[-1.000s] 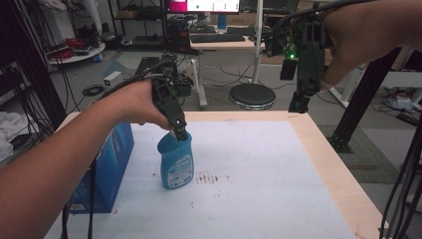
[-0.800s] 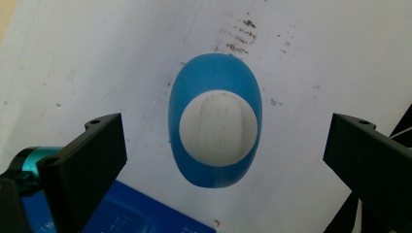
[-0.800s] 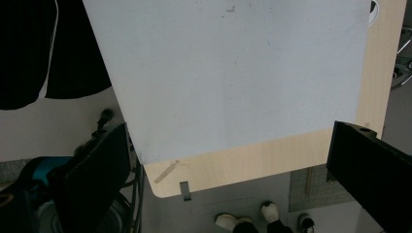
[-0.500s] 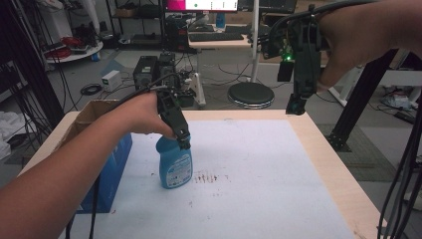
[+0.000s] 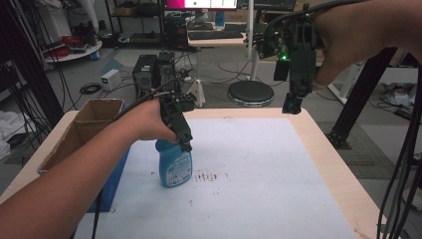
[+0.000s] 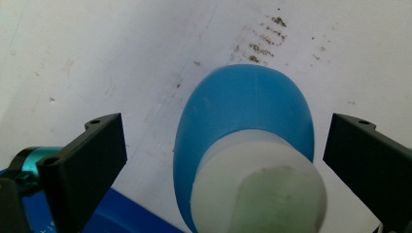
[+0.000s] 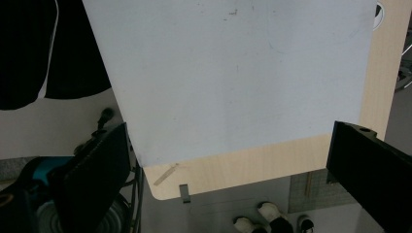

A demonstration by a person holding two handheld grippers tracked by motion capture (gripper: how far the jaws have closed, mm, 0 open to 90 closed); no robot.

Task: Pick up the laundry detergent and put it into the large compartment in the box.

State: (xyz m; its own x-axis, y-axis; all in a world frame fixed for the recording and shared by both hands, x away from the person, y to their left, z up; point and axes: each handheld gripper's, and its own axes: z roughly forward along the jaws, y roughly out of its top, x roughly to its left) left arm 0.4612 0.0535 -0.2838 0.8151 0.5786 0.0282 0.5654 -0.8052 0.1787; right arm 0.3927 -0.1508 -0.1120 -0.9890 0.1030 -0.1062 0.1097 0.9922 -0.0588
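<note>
High view overlooks table (image 5: 259,164); gripper views look straight down.

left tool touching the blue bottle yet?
Apart. In the left gripper view the left tool stands open, with bare white table showing between each jaw and the blue bottle on both sides.

bottle (image 5: 174,167) upright on mat (image 5: 259,179) | box (image 5: 79,134) left of it | stain (image 5: 210,176) just right
</note>
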